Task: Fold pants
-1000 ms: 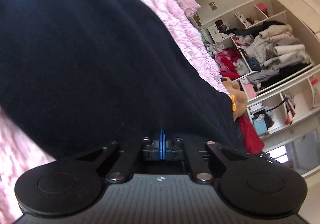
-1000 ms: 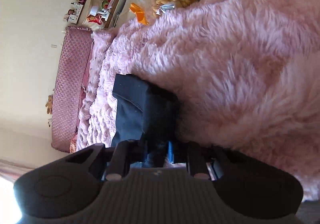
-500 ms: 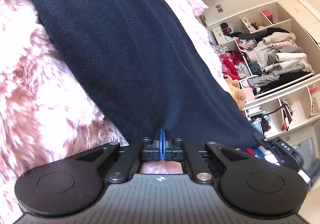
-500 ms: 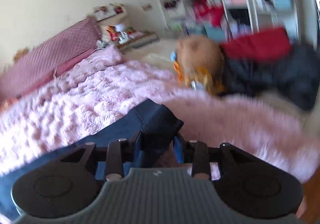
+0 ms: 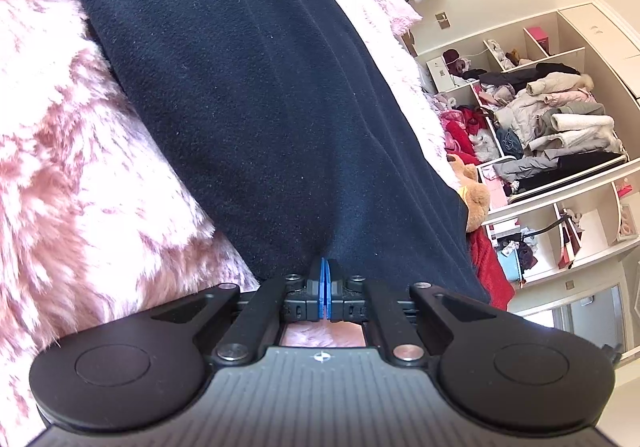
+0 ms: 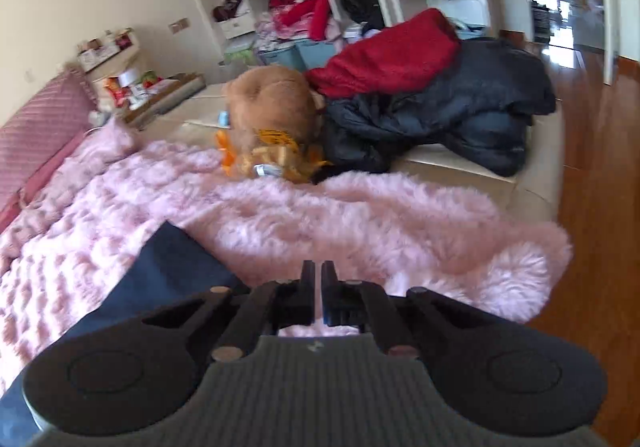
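Left gripper: blue pads pressed together, pinching the near edge of the pants. Compared with a second ago, the dark navy fabric no longer fills the view; it now lies as a long flat band running away across the pink fluffy blanket, smooth, with faint lengthwise creases. Judgement: the cloth has been lowered onto the bed and this end is not yet let go.

Right gripper: half a second ago it held a bunched fold of pants between its fingers; now nothing is between them, a narrow gap shows, and the fabric corner lies flat on the blanket just to the left. Judgement: the right side has released, so one fold looks laid down; the left release and any smoothing remain.

Further right: teddy bear, red and black clothing pile, untouched.
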A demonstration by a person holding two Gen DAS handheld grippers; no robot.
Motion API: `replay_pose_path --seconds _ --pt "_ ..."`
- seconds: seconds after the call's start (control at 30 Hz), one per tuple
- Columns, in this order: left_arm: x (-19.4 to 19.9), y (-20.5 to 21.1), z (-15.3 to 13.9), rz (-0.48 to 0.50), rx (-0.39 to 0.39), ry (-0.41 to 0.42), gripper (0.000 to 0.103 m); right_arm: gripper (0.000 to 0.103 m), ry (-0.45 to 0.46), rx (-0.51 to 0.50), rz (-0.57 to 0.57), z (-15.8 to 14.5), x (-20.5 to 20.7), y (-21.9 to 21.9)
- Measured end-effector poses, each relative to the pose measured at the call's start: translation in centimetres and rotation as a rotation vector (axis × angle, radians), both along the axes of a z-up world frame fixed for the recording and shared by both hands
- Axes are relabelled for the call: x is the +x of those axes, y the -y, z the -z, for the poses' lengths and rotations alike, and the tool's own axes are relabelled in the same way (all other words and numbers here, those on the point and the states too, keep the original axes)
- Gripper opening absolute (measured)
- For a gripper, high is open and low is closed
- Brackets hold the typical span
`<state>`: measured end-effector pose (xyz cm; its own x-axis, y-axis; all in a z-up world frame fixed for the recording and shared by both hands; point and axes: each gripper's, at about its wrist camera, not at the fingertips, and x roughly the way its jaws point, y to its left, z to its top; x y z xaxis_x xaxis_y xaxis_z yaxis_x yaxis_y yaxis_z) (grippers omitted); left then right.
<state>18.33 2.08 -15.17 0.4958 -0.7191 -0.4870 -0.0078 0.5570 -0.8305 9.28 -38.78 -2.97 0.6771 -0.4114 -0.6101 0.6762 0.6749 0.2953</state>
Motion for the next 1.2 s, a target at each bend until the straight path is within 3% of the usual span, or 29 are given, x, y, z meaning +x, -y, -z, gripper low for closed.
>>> replay_pose_path --seconds 0.1,0.17,0.23,0.3,0.33,0.43,0.57,0.63,0.67,0.73,0.83,0.9,1.0,1.1,1.2 --pt "-0.1 0.0 -0.3 -0.003 0.015 0.002 0.006 0.0 0.095 -0.047 -0.275 -0.4 1.8 -4.2" --pt "-1.0 0.0 -1.6 -0.04 0.047 0.054 0.006 0.0 0.122 -0.17 -0.464 -0.5 3.0 -8.9" --pt "-1.9 -0.1 -3.6 -0.069 0.126 0.139 0.016 0.0 0.083 -0.288 -0.584 0.1 4.0 -12.6" --pt "-2.5 -0.8 -5.8 -0.096 0.18 0.213 0.036 0.0 0.042 -0.352 -0.667 1.2 4.4 -15.0" --pt "-2.7 -1.8 -7.1 -0.125 0.198 0.25 0.04 0.0 0.025 -0.378 -0.696 1.6 4.3 -15.8" --pt "-3.0 -6.3 -9.5 -0.252 0.186 0.27 0.046 0.0 0.048 -0.393 -0.75 1.4 3.7 -16.6" --pt "-3.1 -15.5 -10.3 -0.442 0.147 0.2 0.048 0.006 0.119 -0.358 -0.795 0.8 3.2 -17.0" --pt "-3.0 -21.0 -9.6 -0.537 0.126 0.156 0.054 0.007 0.118 -0.331 -0.804 0.8 3.2 -17.6" --pt "-2.6 -23.7 -9.2 -0.556 0.132 0.137 0.063 0.007 0.115 -0.318 -0.808 0.8 3.2 -18.0" --pt "-1.8 -28.6 -8.8 -0.59 0.215 0.1 0.065 0.01 0.11 -0.315 -0.818 0.9 3.5 -18.8" --pt "-1.6 -34.6 -8.7 -0.796 0.287 0.1 0.065 0.014 0.083 -0.356 -0.799 1.4 4.4 -20.7" --pt "-1.0 -38.1 -7.9 -0.85 0.218 0.106 0.065 0.014 0.065 -0.306 -0.742 2.0 5.2 -20.9" --pt "1.5 -42.9 -5.8 -0.842 0.119 0.081 0.065 0.014 0.028 -0.267 -0.711 3.1 5.9 -21.1" --pt "3.4 -45.7 -3.4 -0.883 0.095 0.024 0.065 0.014 0.019 -0.349 -0.718 3.8 5.7 -21.8" --pt "4.7 -47.2 -1.5 -0.884 -0.016 0.04 0.065 0.014 0.062 -0.425 -0.744 3.8 5.0 -22.5"
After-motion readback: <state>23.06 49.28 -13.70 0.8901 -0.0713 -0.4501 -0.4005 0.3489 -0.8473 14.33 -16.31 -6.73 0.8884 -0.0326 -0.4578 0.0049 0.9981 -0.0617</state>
